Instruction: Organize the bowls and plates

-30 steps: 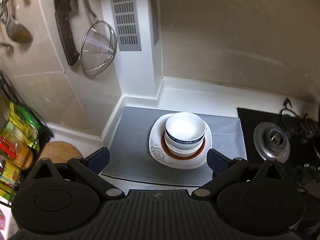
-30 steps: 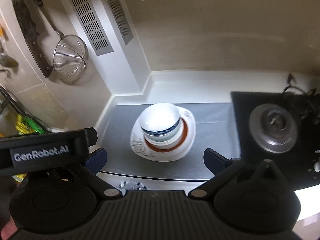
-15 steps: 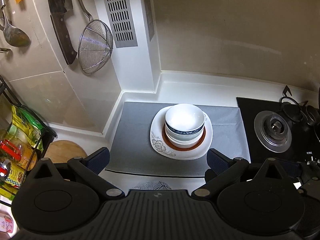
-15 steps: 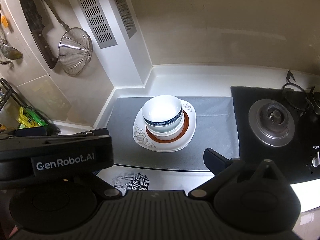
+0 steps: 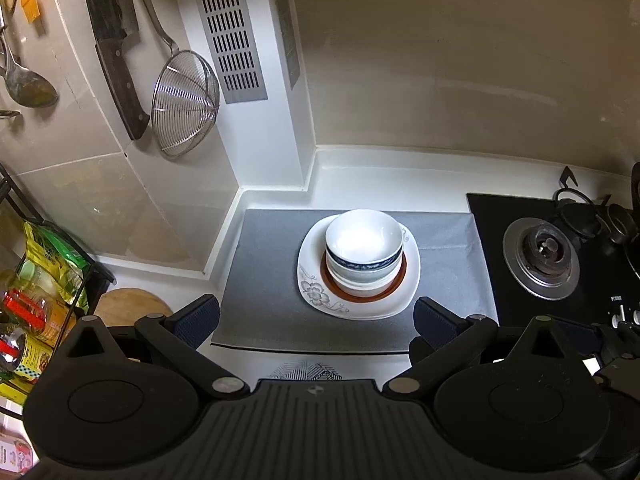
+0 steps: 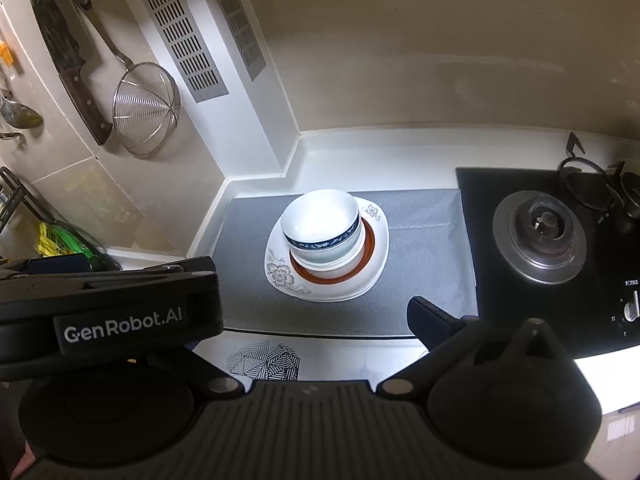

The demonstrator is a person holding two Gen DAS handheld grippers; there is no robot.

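A white bowl with a blue band [image 5: 362, 242] is nested on other bowls, on a red-rimmed plate [image 5: 362, 298] atop a white flower-patterned plate [image 5: 316, 290]. The stack stands on a grey mat [image 5: 260, 280]. It also shows in the right wrist view [image 6: 320, 220]. My left gripper [image 5: 316, 316] is open and empty, held back from and above the stack. My right gripper [image 6: 312, 312] is open and empty too; its left finger is hidden behind the left gripper's body [image 6: 108, 316].
A gas hob [image 5: 540, 256] lies right of the mat. A strainer [image 5: 184, 104], a cleaver [image 5: 116, 48] and a ladle [image 5: 28, 84] hang on the left wall. A wire rack with packets [image 5: 40, 280] and a wooden board [image 5: 128, 306] are at left.
Both grippers have pulled back and up from the stack, so it looks smaller and farther. The stack has not moved.
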